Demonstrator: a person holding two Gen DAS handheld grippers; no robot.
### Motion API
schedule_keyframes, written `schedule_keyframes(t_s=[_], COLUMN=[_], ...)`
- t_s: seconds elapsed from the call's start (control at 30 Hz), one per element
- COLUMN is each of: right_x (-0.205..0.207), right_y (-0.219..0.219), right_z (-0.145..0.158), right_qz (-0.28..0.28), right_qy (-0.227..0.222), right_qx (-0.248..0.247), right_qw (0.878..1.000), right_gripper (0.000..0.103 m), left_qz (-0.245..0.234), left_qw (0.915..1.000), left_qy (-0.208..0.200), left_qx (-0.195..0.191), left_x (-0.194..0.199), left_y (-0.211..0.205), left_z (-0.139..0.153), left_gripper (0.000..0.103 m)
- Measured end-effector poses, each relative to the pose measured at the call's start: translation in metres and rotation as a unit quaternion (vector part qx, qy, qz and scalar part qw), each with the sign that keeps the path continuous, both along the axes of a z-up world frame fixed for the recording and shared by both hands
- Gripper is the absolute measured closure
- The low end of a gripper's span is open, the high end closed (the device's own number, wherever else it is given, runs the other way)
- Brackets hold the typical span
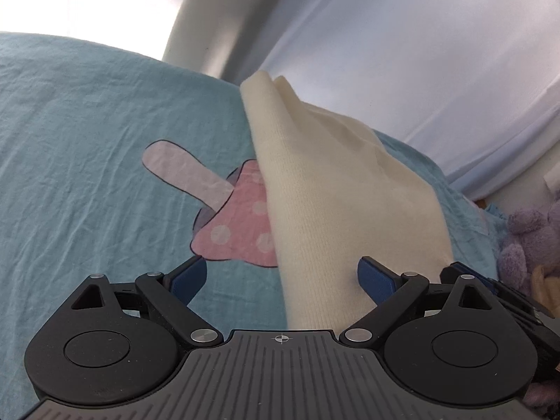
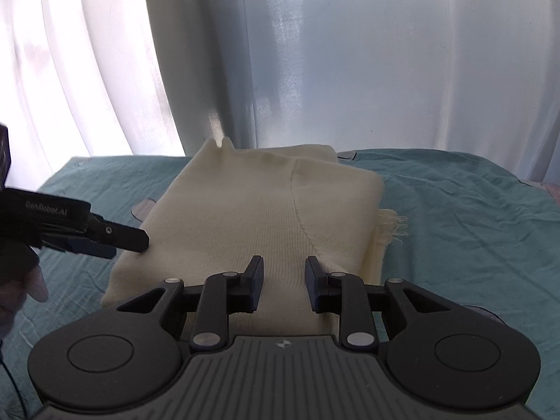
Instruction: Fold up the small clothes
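Right wrist view shows the cream knit (image 2: 252, 217) lying folded on the teal sheet (image 2: 455, 217), directly ahead of the right gripper (image 2: 284, 285), whose jaws stand narrowly parted and empty over its near edge. The left gripper (image 1: 281, 280), spread wide and holding nothing, hovers at the knit's left side. I'd press the layers flat and square the edges before folding again.

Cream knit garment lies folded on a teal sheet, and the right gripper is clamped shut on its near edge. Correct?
Not quite. The right wrist view shows the right gripper open, pressing nothing, above the cream knit garment, which does lie folded on the teal sheet.
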State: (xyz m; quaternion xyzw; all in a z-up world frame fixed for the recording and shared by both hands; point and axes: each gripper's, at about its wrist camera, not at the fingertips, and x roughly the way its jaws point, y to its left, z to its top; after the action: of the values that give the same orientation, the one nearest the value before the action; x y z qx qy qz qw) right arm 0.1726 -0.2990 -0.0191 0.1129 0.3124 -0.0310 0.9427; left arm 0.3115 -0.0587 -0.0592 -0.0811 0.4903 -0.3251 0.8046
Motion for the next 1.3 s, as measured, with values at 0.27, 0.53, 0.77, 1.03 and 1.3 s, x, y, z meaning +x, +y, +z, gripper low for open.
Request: schedule_keyframes(t_s=[0.27,0.53,0.77,1.03,1.3], right_x=[0.017,0.049,0.069,0.088,0.089], right_y=[-0.086,-0.114,-0.122,-0.117,-0.102], right_z=[-0.013,-0.043,-0.051,-0.052,-0.053], right_qz=[-0.067,-0.018,0.010,0.043,0.031], right_qy=[0.018,0.038,0.033,0.036,0.039], right_qx=[0.181,0.300,0.335,0.349,0.370], right_qw=[0.981,0.953,0.941,0.936,0.928], right_gripper=[0.045,0.044,0.056,0.048,0.075], left_qz=[-0.025,-0.035,-0.031,-0.038,-0.028], left_qw=[0.9945,0.9923,0.9917,0.9890,0.9904], left_qy=[0.074,0.081,0.088,0.084,0.080], left_qx=[-0.069,-0.086,-0.088,-0.116,-0.109], left_x=[0.027,0.037,0.044,0.046,0.045], left_y=[-0.014,-0.033,-0.027,-0.030,-0.019], left_z=[-0.018,-0.023,-0.029,-0.033,-0.018], left_gripper=[0.009,0.018,0.042,0.026,0.065])
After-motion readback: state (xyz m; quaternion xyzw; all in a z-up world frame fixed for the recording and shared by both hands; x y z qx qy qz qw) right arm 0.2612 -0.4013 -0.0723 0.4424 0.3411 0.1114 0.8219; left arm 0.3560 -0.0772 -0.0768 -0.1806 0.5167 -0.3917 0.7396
